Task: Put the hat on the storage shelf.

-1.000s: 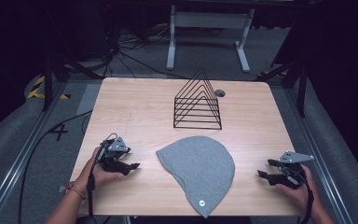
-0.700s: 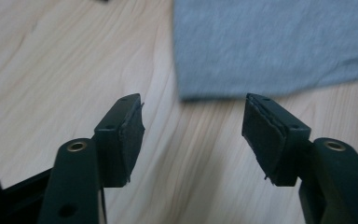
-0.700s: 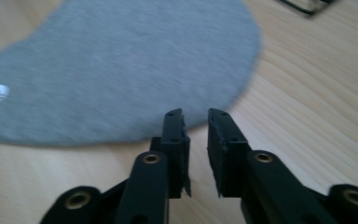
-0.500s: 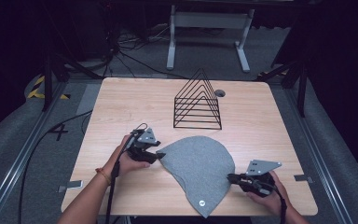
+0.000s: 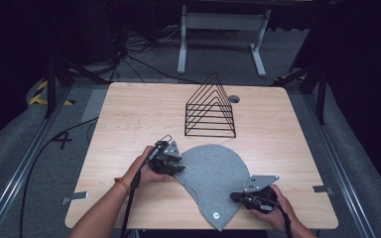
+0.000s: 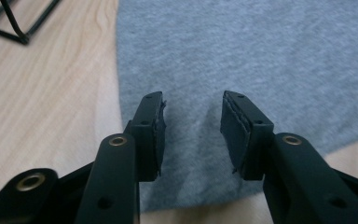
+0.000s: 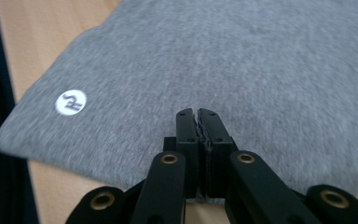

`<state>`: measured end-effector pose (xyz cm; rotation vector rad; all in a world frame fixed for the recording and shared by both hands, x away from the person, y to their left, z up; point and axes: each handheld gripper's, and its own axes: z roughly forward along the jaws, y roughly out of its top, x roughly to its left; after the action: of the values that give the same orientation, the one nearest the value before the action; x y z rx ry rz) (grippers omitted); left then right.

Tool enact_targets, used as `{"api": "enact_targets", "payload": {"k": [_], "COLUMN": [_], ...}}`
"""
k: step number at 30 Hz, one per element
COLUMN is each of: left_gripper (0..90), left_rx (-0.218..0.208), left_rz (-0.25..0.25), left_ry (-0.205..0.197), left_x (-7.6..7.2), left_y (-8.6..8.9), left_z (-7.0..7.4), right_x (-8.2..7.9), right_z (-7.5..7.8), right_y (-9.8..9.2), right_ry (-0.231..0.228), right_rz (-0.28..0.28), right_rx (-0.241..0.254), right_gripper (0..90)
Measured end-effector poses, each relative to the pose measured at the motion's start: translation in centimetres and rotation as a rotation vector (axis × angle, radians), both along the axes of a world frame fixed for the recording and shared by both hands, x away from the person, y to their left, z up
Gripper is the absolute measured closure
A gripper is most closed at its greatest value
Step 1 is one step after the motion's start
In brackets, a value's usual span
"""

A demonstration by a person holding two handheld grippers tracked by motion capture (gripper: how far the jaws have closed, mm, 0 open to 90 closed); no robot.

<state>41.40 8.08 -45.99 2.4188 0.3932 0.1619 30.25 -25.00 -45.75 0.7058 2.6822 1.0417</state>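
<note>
- Hat (image 5: pixel 213 171): grey, knitted, laid flat on the near half of the desk (image 5: pixel 129 119), its pointed lower end close to the near edge. A small round white tag (image 7: pixel 71 101) is seen near that end.
- Left tongs (image 6: pixel 192 122): set at the hat's left edge, jaws held moderately wide with one on either side of a raised ridge of fabric. The placement is judged to be a straddle made ready for a pinch; nothing is gripped yet.
- Right tongs (image 7: pixel 198 126): jaws pressed together over the hat's right edge, near the tagged end. Fabric is judged to be caught between them, though the pinched strip itself is barely seen.
- Grip pattern: opposite edges are taken, one by each hand, presumably so the limp cloth can be lifted or folded without bunching.
- Rack (image 5: pixel 211 108): black wire, triangular, stood upright behind the hat and apart from it; left untouched. It is judged a possible rest for the hat, though this cannot be confirmed.
- Hole (image 5: pixel 234 99): a round cable port in the desk, just beside the rack's far right corner.
</note>
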Motion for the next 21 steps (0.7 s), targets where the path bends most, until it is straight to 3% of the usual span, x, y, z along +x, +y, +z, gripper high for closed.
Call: {"api": "enact_targets", "payload": {"k": [5,10,12,19,21], "left_gripper": [62.0,63.7,63.7,63.0,57.1], "left_rx": [0.021,-0.004,-0.005,-0.024,-0.026], "left_rz": [-0.031,-0.015,-0.009,-0.077,-0.065], "left_ry": [-0.003,0.006,0.014,0.022,0.015], "left_x": [-2.1,-4.9,-5.2,-7.2,-7.2], "left_y": [0.3,0.5,0.4,-0.7,-0.8], "left_z": [0.1,-0.2,-0.2,-0.2,0.0], "right_x": [0.9,2.0,2.3,4.6,5.2], "right_z": [0.2,0.3,0.3,0.4,0.6], "right_y": [-1.0,-1.9,-2.1,-3.3,-3.7], "right_ry": [-0.030,-0.038,-0.041,-0.041,-0.049], "right_rz": [-0.061,-0.111,-0.120,-0.187,-0.211], "right_rx": [-0.031,-0.040,-0.040,-0.045,-0.044], "right_gripper": [88.0,86.9,86.8,83.9,79.8]}}
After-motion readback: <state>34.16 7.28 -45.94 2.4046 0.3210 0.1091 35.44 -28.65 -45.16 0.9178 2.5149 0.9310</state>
